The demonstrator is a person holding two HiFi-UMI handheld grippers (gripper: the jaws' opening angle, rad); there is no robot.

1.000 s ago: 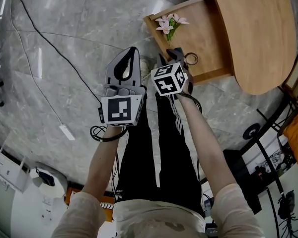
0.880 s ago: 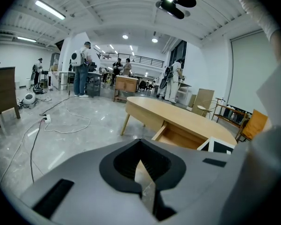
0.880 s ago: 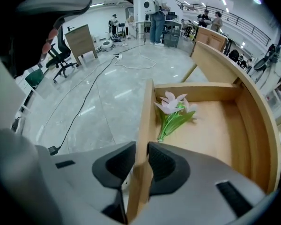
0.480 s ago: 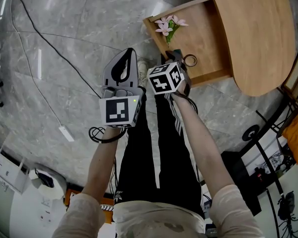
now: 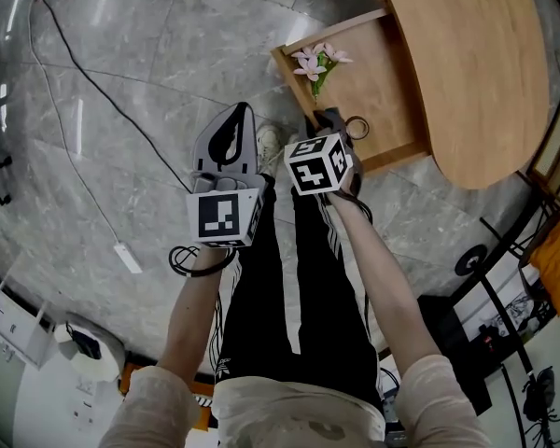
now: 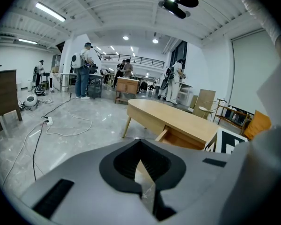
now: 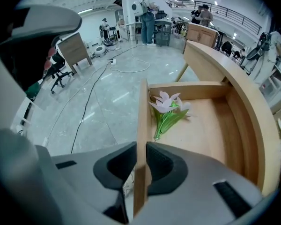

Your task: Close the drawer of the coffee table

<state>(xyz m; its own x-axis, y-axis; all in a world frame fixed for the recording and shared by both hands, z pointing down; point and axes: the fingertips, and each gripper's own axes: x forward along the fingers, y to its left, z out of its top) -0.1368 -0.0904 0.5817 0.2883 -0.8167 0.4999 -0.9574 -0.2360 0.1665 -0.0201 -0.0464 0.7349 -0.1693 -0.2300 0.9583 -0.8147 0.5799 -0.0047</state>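
A: Head view?
B: The drawer (image 5: 378, 77) stands pulled out of the coffee table (image 5: 485, 54), with flowers (image 5: 315, 56) inside. The right gripper (image 5: 329, 119) is at its front edge. The left gripper (image 5: 238, 112) hangs over the floor (image 5: 121, 82) beside it.
A: Left gripper view?
B: Jaws together, nothing between them.
A: Right gripper view?
B: Jaws just closed in, pinching the drawer's front board.

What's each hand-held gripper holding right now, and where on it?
Right hand-held gripper: jaws, just closing, clamp the drawer's front panel at its top edge. Left hand-held gripper: shut, empty.
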